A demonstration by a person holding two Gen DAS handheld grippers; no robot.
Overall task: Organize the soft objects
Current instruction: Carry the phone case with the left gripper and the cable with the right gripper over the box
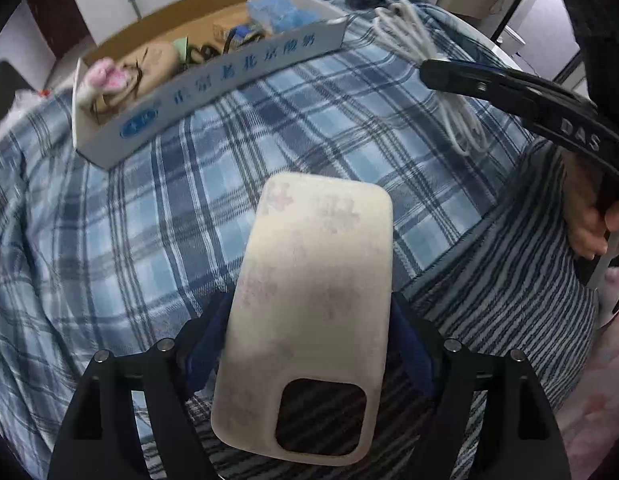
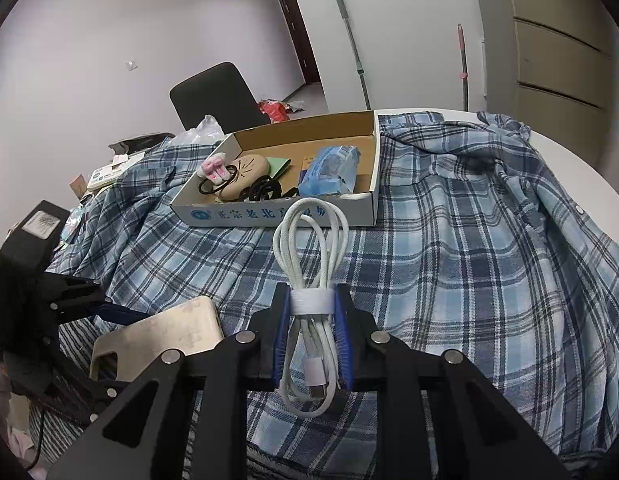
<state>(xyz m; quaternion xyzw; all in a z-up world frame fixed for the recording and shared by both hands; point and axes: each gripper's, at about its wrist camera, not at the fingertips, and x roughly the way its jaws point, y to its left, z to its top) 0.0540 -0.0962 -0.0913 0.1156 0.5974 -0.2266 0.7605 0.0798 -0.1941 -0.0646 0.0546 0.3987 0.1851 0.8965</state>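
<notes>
1. Pale walls, a dark doorway and a black chair (image 2: 213,94) frame the room behind a round white desk (image 2: 569,148); two mop handles lean against the wall.
2. Blue plaid shirt (image 2: 449,240) is spread over most of the desk, with a striped cloth (image 1: 509,280) bunched at its near edge.
3. Shallow cardboard box (image 2: 277,213) sits on the shirt towards the far side; it already holds a blue packet (image 2: 329,172), a tan mouse-shaped plush (image 2: 245,174) and black hair ties (image 2: 265,190).
4. Left hand-held gripper (image 1: 309,344) is clamped on the sides of a cream phone case (image 1: 317,280), held above the shirt, short of the box.
5. Right hand-held gripper (image 2: 312,332) is clamped on a coiled white charging cable (image 2: 309,280) at its white strap, raised just in front of the box.
6. Likely risk: the soft case could flex and squirt out of the pads if squeezed harder; the cable's loose loops might catch the box wall on the way in and tip the light box; both hand-held grippers heading for the same box could bump each other.
</notes>
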